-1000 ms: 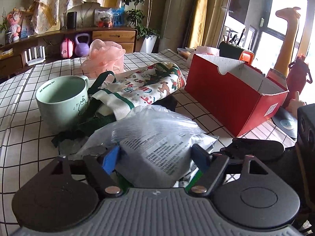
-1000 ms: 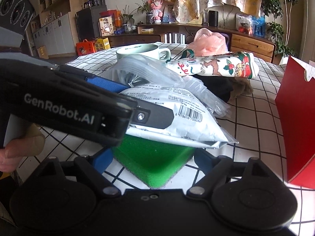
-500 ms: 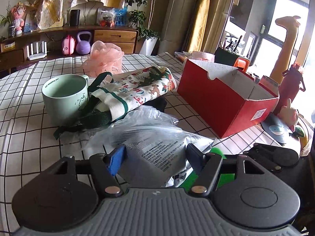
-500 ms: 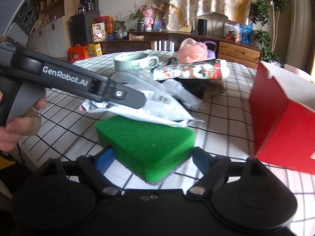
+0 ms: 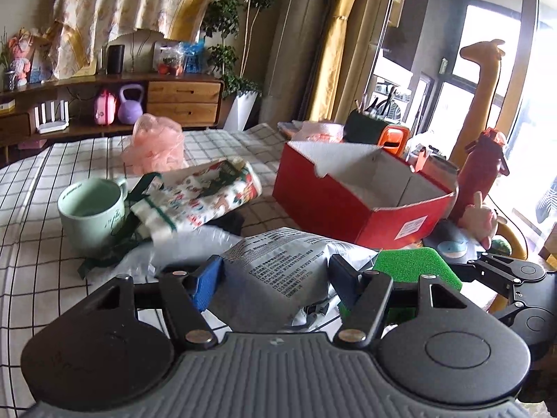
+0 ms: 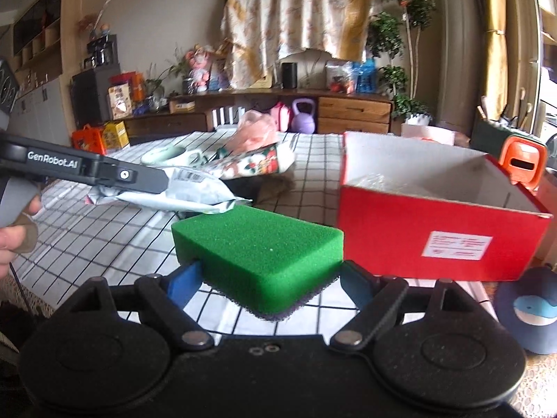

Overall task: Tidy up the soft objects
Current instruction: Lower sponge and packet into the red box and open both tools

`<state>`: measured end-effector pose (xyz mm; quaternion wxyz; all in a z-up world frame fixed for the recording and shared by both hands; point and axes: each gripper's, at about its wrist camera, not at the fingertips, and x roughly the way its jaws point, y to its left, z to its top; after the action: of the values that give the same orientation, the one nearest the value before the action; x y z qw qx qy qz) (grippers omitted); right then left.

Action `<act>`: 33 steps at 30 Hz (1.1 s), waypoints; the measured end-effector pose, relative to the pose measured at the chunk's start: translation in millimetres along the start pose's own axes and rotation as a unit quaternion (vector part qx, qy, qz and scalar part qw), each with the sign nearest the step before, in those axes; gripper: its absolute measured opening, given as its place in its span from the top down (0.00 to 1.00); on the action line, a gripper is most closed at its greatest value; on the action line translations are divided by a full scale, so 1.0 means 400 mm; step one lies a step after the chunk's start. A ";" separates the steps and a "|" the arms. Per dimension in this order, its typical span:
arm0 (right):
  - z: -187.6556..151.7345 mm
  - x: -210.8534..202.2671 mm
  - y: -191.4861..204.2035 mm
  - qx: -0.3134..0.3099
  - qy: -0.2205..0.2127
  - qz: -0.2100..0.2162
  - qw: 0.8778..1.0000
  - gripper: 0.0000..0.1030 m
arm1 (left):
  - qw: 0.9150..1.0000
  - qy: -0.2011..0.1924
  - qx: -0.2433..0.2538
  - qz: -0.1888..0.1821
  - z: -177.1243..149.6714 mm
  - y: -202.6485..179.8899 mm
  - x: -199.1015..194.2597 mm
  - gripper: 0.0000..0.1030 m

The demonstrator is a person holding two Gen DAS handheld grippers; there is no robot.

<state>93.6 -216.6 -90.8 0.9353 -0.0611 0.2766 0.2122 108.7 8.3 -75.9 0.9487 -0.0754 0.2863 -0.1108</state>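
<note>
My left gripper (image 5: 275,273) is shut on a white printed plastic pouch (image 5: 278,264), lifted off the table; the same pouch (image 6: 195,193) shows in the right wrist view, held up at the left. My right gripper (image 6: 268,278) is shut on a green sponge (image 6: 257,247) with a purple underside, held above the checked tablecloth (image 6: 115,230). The sponge (image 5: 414,264) sits just right of the pouch. An open red box (image 5: 351,205) (image 6: 435,230) stands ahead to the right. A rolled Christmas-print cloth (image 5: 205,198), a clear plastic bag (image 5: 174,250) and a pink mesh puff (image 5: 153,142) lie on the table.
A pale green mug (image 5: 92,214) stands left of the cloth roll. Behind the box are a dark pen holder (image 5: 369,127), an orange object (image 5: 393,137) and a red bottle (image 5: 482,167). A blue whale cap (image 6: 529,313) lies at the table's right corner. A person's hand (image 6: 14,237) grips the left tool.
Both grippers rose and drew back from the pile. The pouch came up off the sponge and the clear bag, and the sponge left the table. The red box has come into fuller view.
</note>
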 end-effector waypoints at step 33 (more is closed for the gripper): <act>0.134 -0.014 -0.359 0.070 -0.055 -0.152 0.984 0.17 | 0.996 -0.045 0.074 -0.024 0.279 -0.259 0.220 0.37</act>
<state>177.4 -335.8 -43.3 0.9725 -0.0253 0.2260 0.0507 225.3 -105.1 -8.9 0.9608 -0.0170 0.2323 -0.1505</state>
